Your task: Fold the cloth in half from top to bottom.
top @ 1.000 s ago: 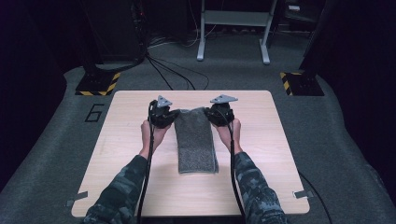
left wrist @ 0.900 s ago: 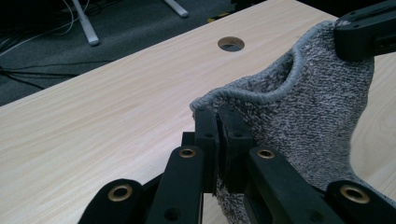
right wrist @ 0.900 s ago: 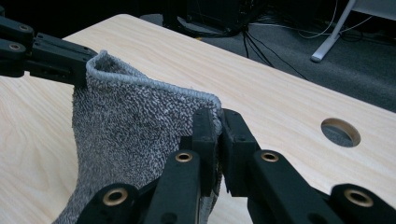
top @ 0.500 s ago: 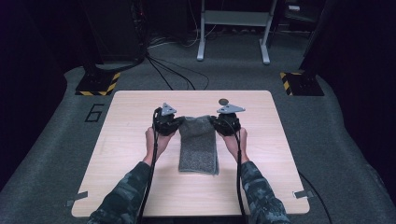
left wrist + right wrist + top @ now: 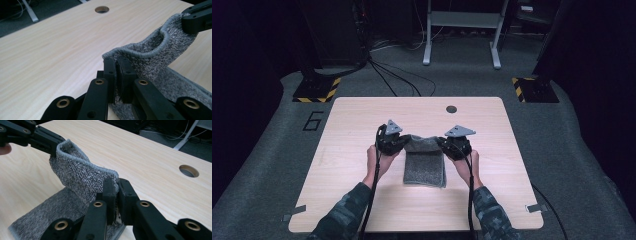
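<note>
A grey knitted towel (image 5: 425, 165) lies on the light wooden table (image 5: 362, 120), its far edge lifted and folding back toward the person. My left gripper (image 5: 401, 144) is shut on the towel's far left corner (image 5: 111, 55). My right gripper (image 5: 445, 145) is shut on the far right corner (image 5: 112, 175). The lifted edge (image 5: 160, 45) sags between the two grippers. In the left gripper view the right gripper's jaws (image 5: 197, 18) pinch the other corner. In the right gripper view the left gripper's jaws (image 5: 37, 137) hold theirs. The near part of the towel (image 5: 42, 220) rests flat on the table.
A round cable hole (image 5: 451, 109) sits near the table's far edge. Beyond the table stand a grey metal frame (image 5: 462, 30), floor cables (image 5: 397, 75) and two yellow-black striped bases (image 5: 317, 90). A "6" (image 5: 313, 121) is marked on the floor at left.
Both grippers have come toward the person and sunk a little, carrying the towel's far edge back over the towel. The flat part looks shorter, and the cable hole now lies uncovered behind them.
</note>
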The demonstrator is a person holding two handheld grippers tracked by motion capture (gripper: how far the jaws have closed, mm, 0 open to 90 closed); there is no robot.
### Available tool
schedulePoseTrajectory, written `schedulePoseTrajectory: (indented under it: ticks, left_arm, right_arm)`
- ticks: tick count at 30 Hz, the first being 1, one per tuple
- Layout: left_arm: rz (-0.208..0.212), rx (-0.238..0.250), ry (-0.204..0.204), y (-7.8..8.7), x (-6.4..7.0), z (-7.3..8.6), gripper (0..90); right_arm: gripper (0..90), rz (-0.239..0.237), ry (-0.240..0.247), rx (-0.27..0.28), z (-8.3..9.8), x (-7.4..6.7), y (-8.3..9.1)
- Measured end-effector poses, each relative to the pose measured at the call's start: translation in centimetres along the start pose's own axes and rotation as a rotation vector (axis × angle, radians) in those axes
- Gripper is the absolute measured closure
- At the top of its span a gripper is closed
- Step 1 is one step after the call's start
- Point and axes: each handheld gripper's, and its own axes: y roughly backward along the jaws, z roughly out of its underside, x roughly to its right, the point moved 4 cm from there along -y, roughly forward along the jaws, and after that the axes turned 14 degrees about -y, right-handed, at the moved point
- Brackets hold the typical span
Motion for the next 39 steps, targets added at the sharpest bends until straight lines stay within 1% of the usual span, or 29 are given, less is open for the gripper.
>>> schedulePoseTrajectory:
  ticks: [1,3,5,7,8,11,13,18,20,21,22,23,24,26,27,29,30,31,32,33,34,35,36,39]
  left_arm:
    - [0.004,-0.005,-0.003,0.0,0.2,0.2,85.6]
    - [0.022,-0.023,0.003,-0.1,0.6,0.6,85.3]
    - [0.033,-0.038,-0.01,-0.1,0.8,0.9,84.9]
    - [0.041,-0.034,-0.009,0.1,1.1,1.1,84.9]
    - [0.048,-0.046,-0.015,0.3,1.3,1.3,84.9]
    - [0.052,-0.037,-0.016,0.5,1.9,1.6,84.9]
    - [0.062,-0.05,-0.031,0.7,2.2,1.9,84.9]
    - [0.084,-0.067,-0.036,0.9,2.8,2.5,84.6]
    - [0.103,-0.075,-0.038,1.0,3.1,2.8,84.4]
    - [0.102,-0.076,-0.035,1.0,3.3,3.0,84.0]
    - [0.118,-0.089,-0.032,1.0,3.5,3.2,83.6]
    - [0.122,-0.093,-0.029,0.9,3.7,3.5,82.7]
    - [0.146,-0.098,-0.016,0.8,3.9,3.7,81.4]
    - [0.171,-0.113,-0.007,0.8,4.4,4.3,77.7]
    - [0.19,-0.122,0.0,0.8,4.6,4.6,74.3]
    - [0.211,-0.132,0.017,1.0,5.0,5.1,67.2]
    - [0.227,-0.135,0.031,1.3,5.1,5.3,63.0]
    - [0.23,-0.135,0.042,1.6,5.2,5.5,58.5]
    - [0.232,-0.137,0.044,2.1,5.2,5.7,54.9]
    - [0.238,-0.135,0.061,2.5,5.3,5.8,48.4]
    - [0.231,-0.128,0.067,3.0,5.2,5.9,48.4]
    - [0.226,-0.125,0.073,3.4,5.1,5.9,45.2]
    - [0.214,-0.122,0.072,3.8,4.8,5.8,42.4]
    - [0.175,-0.099,0.096,4.4,3.9,5.2,37.2]
  right_arm:
    - [84.5,-0.001,0.005,-0.002,0.2,-0.1,0.1]
    - [84.4,-0.008,0.005,-0.01,0.7,-0.1,0.2]
    - [84.4,-0.001,0.018,-0.018,1.2,-0.3,0.4]
    - [84.4,0.0,0.022,-0.026,1.6,-0.4,0.5]
    - [84.4,0.0,0.025,-0.023,1.8,-0.5,0.6]
    - [84.4,-0.007,0.019,-0.026,2.4,-0.7,0.9]
    - [84.3,-0.007,0.022,-0.032,2.9,-0.8,1.1]
    - [83.8,-0.018,0.031,-0.052,4.2,-1.1,1.5]
    - [83.5,-0.019,0.03,-0.057,4.7,-1.3,1.5]
    - [83.2,-0.015,0.038,-0.064,5.0,-1.4,1.6]
    - [82.8,-0.017,0.05,-0.071,5.2,-1.4,1.6]
    - [82.4,-0.015,0.053,-0.083,5.5,-1.5,1.7]
    - [81.8,-0.005,0.059,-0.091,5.8,-1.5,1.8]
    - [79.6,0.003,0.07,-0.114,6.4,-1.6,1.9]
    - [76.8,-0.001,0.066,-0.119,6.7,-1.6,2.0]
    - [68.2,-0.021,0.064,-0.135,7.2,-1.7,2.4]
    - [63.4,-0.025,0.054,-0.131,7.4,-1.7,2.8]
    - [58.0,-0.034,0.048,-0.13,7.6,-1.7,3.3]
    - [55.0,-0.033,0.032,-0.132,7.7,-1.6,3.8]
    - [49.7,-0.045,0.013,-0.112,7.7,-1.2,4.8]
    - [49.7,-0.045,0.013,-0.112,7.7,-1.2,4.8]
    - [46.6,-0.043,-0.008,-0.105,7.6,-1.0,5.2]
    - [46.0,-0.043,-0.022,-0.102,7.4,-0.7,5.5]
    - [44.5,-0.026,-0.06,-0.088,6.8,0.0,5.5]
